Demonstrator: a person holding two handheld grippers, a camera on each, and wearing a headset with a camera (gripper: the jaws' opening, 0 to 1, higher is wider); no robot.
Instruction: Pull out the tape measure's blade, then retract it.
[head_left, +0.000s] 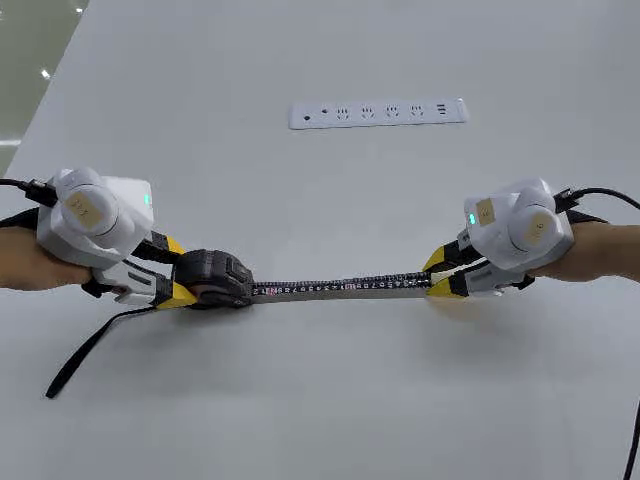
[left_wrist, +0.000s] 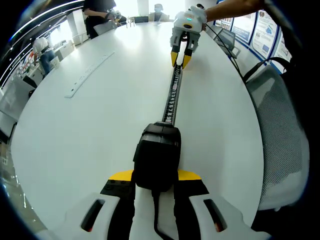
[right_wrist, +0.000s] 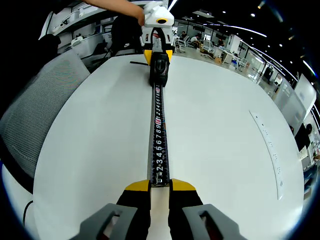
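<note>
Black case (head_left: 215, 278) in L gripper (head_left: 178, 270), blade (head_left: 340, 287) R gripper (head_left: 437, 276).

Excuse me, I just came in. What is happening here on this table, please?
A person works with two hand-held grippers over a white table. The left gripper is shut on a black tape measure case, and the right gripper pinches the end of its dark numbered blade. The blade is drawn out and stretches straight between them. A black strap trails from the case. A white power strip lies farther back. The blade is not yet retracted.
</note>
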